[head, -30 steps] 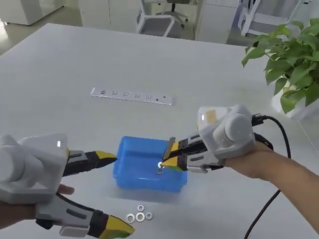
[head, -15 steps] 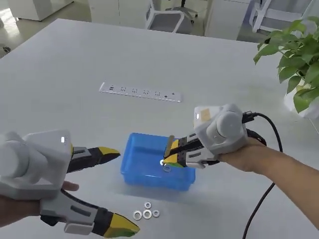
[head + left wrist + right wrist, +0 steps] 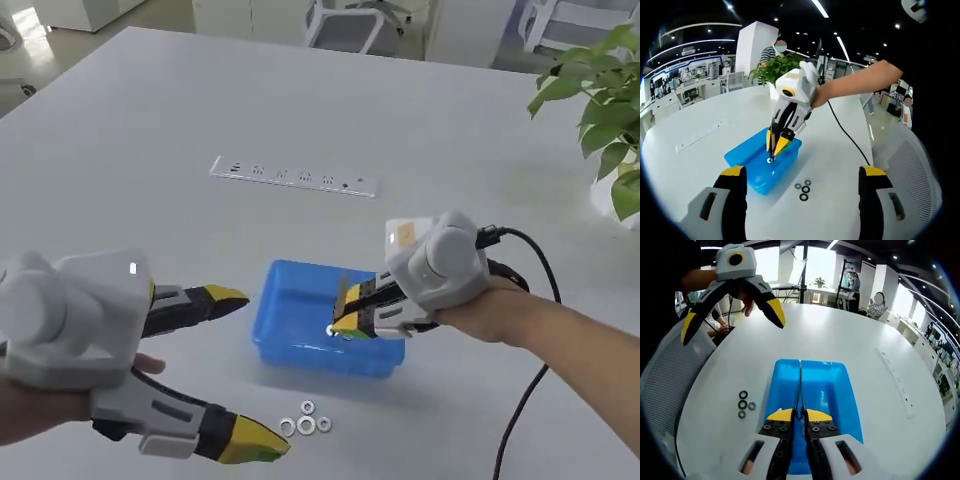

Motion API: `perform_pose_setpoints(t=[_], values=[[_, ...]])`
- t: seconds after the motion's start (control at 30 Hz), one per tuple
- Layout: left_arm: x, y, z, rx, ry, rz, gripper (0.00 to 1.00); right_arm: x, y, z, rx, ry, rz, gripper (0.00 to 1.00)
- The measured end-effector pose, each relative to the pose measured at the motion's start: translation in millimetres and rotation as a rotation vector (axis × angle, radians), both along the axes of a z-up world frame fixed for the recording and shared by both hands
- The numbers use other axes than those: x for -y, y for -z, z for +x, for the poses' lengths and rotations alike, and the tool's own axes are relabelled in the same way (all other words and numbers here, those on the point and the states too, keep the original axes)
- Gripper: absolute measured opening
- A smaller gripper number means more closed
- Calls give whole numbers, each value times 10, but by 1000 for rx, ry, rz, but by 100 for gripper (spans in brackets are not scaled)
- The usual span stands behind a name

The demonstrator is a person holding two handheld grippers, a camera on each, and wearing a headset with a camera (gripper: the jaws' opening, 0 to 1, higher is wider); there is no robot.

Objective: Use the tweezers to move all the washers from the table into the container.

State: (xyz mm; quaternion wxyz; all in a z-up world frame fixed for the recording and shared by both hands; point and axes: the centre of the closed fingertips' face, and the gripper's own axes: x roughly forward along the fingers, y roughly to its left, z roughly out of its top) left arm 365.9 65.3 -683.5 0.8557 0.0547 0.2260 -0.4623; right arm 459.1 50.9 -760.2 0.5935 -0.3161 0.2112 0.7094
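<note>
Holding the tweezers [image 3: 800, 385] in narrow jaws, the right gripper [image 3: 346, 321] poises their tips low inside the blue container [image 3: 290, 292]. Best release near the floor, no bounce. Four washers [image 3: 743, 404] lie on the table [image 3: 150, 120] beside it; left gripper [image 3: 252, 372] gapes wide.

Bright, even light reaches you from ceiling strips [image 3: 842, 49] overhead; the white table [image 3: 150, 120] shows only faint, soft shadows. Your two gripper views bend strongly toward their edges.
</note>
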Motion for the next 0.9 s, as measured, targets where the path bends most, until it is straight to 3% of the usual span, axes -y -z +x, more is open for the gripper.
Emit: perform_pose_setpoints(t=[0.33, 0.43, 0.53, 0.77, 0.9], values=[[16, -24, 97, 15, 12, -10, 72, -6, 111, -27, -13, -17, -22, 8], [35, -2, 142, -1, 27, -2, 68, -12, 102, -24, -22, -11, -14, 8], [75, -2, 196, 6, 45, 6, 62, -18, 104, -22, -21, -15, -16, 8], [163, -41, 397, 54, 82, 22, 44, -15, 106, -30, -23, -16, -16, 8], [214, -22, 510, 83, 110, 54, 34, -10, 109, -34, -20, -17, -17, 8]])
